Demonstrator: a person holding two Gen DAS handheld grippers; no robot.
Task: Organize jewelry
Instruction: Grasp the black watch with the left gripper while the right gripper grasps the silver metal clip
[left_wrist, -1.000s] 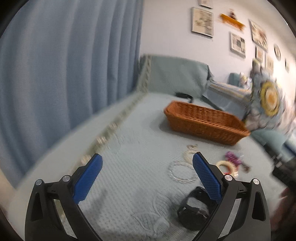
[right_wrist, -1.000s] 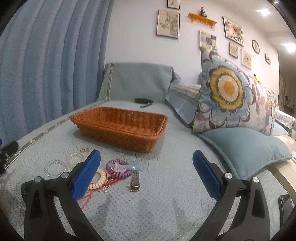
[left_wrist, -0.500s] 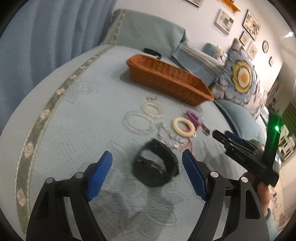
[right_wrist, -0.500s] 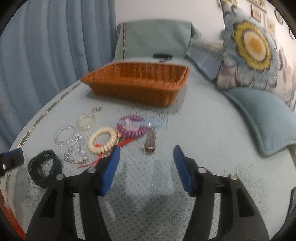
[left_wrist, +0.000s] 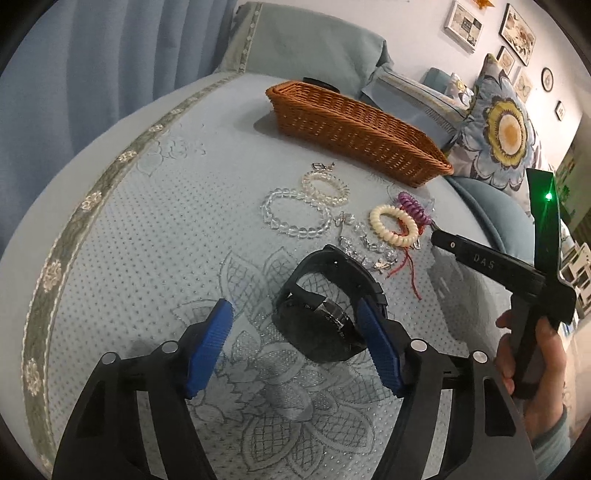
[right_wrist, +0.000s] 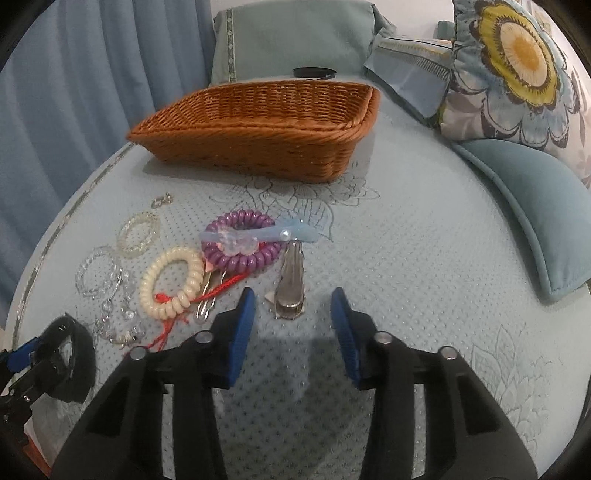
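Observation:
A black watch lies on the pale blue bedspread between the closing jaws of my left gripper. The right pad sits against the strap, the left pad stands clear of it. My right gripper is also closing, its tips on either side of the near end of a silver hair clip without touching it. Beyond lie a cream spiral tie, a purple spiral tie under a pale blue clip, two clear bead bracelets and a brown wicker basket.
A floral cushion and a teal pillow border the right side. Blue curtains hang along the left, past the bedspread's embroidered band. A hand holds the right gripper's handle. A small black item lies behind the basket.
Both grippers tipped downward and came closer to the jewelry. Their jaws narrowed. The left now straddles the watch and the right has reached the silver clip.

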